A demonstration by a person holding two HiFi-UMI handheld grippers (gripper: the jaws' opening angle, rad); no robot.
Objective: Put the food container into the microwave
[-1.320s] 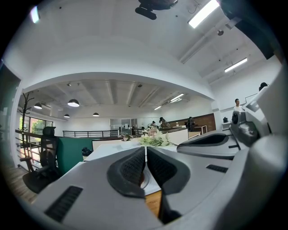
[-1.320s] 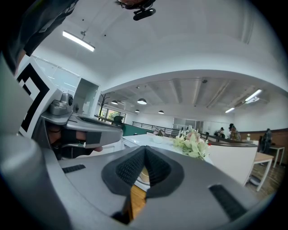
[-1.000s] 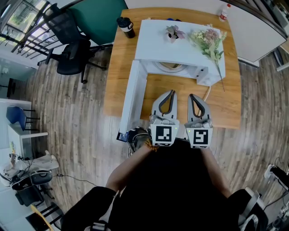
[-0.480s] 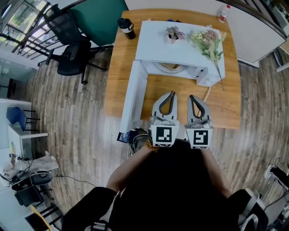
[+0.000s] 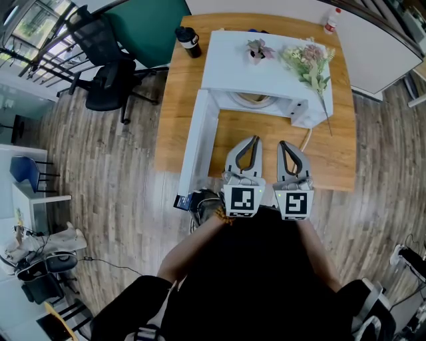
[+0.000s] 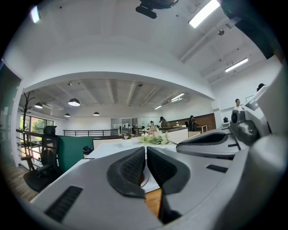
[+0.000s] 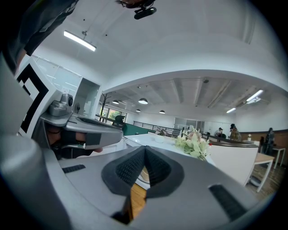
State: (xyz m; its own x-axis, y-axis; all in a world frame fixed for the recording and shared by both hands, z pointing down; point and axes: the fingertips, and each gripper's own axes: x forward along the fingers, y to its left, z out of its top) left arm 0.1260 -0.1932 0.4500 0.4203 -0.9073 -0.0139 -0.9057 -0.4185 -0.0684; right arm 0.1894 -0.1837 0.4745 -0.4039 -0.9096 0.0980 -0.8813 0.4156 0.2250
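A white microwave (image 5: 266,73) stands on the wooden table (image 5: 333,146), its door (image 5: 197,143) swung open towards the table's front left. Inside the open cavity a round pale dish (image 5: 251,100) shows; whether it is the food container or the turntable I cannot tell. My left gripper (image 5: 251,138) and right gripper (image 5: 285,142) hover side by side over the table's front edge, before the cavity, both shut and empty. The left gripper's (image 6: 146,155) jaws meet in the left gripper view, and the right gripper's (image 7: 145,155) jaws meet in its own view.
A small potted plant (image 5: 257,50) and a bouquet (image 5: 307,63) lie on top of the microwave. A black flask (image 5: 188,40) stands at the table's back left and a small bottle (image 5: 331,18) at its back right. An office chair (image 5: 100,73) stands left of the table.
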